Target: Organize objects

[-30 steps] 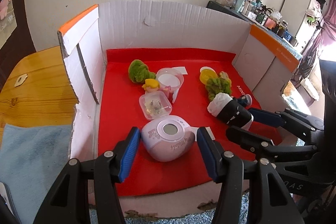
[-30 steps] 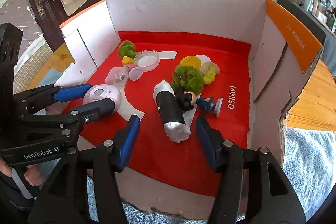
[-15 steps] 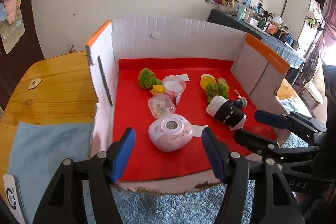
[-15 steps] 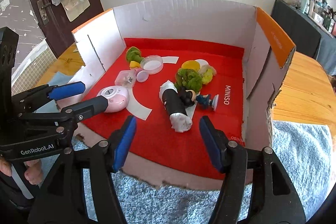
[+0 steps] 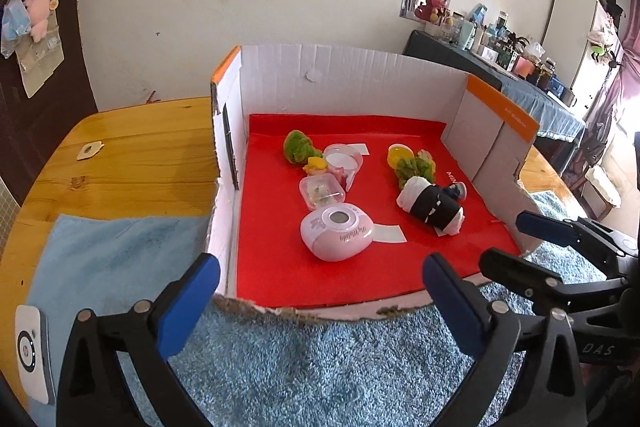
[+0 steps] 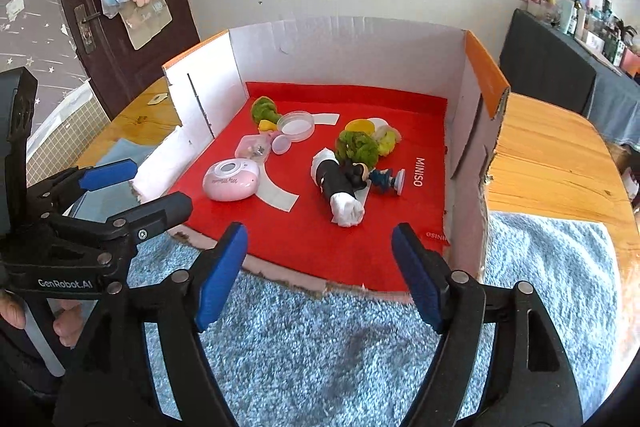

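An open cardboard box with a red floor holds a pink round device, a black and white roll, a small clear case, a clear round dish, green plush toys and a small blue figure. My left gripper is open and empty, over the blue rug in front of the box. My right gripper is open and empty, also in front of the box.
The box stands on a wooden table. A fluffy blue rug covers the near side. A white device lies at the left on a light blue cloth. A dark door stands behind.
Both grippers have pulled back and up, out of the box, to over the blue rug. Both stay open and empty. The objects in the box have not moved.
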### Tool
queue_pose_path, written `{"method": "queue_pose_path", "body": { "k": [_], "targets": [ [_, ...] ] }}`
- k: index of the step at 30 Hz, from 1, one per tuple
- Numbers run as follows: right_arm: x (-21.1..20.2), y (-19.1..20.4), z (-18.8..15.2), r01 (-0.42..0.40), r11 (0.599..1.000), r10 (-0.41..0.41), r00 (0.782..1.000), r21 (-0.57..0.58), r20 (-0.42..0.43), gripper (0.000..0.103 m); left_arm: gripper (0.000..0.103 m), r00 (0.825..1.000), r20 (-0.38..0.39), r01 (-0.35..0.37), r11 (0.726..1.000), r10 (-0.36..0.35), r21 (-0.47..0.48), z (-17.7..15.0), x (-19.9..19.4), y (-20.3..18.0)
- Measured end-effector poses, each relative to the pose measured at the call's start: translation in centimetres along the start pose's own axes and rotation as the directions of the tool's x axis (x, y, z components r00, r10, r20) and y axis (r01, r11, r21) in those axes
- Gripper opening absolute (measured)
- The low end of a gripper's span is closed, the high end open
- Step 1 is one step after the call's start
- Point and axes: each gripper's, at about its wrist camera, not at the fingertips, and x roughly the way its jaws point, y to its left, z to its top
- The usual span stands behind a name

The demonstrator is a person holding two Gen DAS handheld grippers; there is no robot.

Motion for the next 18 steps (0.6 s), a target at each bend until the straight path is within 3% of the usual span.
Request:
{"method": "queue_pose_path", "body": {
  "k": [18],
  "targets": [
    [-2.5,1.0,-2.1,0.029,1.000,-0.030,0.999,0.008,0.036,0.086,0.103,1.000,0.004,-0.001,1.000,0.001,0.028,-2.4,-1.4,-0.6]
  ]
}}
